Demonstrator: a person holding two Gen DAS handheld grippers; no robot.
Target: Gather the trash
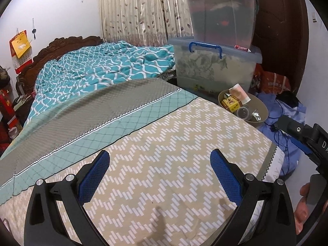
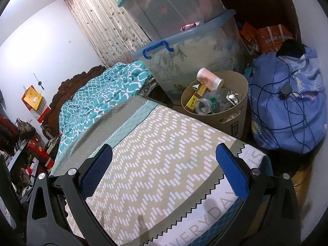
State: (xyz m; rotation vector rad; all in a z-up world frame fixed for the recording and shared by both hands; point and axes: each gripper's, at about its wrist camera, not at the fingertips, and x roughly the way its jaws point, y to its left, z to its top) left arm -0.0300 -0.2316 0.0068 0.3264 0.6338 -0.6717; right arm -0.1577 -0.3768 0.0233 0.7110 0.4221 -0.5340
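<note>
A round tan bin point(image 2: 235, 104) stands off the bed's far right corner. It holds a pink bottle point(image 2: 209, 79), a yellow box point(image 2: 193, 100), a clear plastic bottle point(image 2: 205, 105) and a foil wrapper point(image 2: 232, 98). In the left wrist view the same bin point(image 1: 261, 106) shows the yellow box point(image 1: 230, 103) and a clear cup point(image 1: 243, 112). My left gripper point(image 1: 160, 176) hovers open over the zigzag bedsheet point(image 1: 164, 153) with nothing between its blue pads. My right gripper point(image 2: 164, 174) is open and empty too, short of the bin. The right gripper's body point(image 1: 303, 137) and a hand point(image 1: 303, 207) show at the right edge.
Two stacked clear storage tubs point(image 2: 184, 47) stand behind the bin. A blue cloth bundle point(image 2: 287, 102) with a cable over it lies to the bin's right. A teal patterned quilt point(image 1: 98, 65) covers the bed's far half. Curtains point(image 1: 139, 10) hang behind.
</note>
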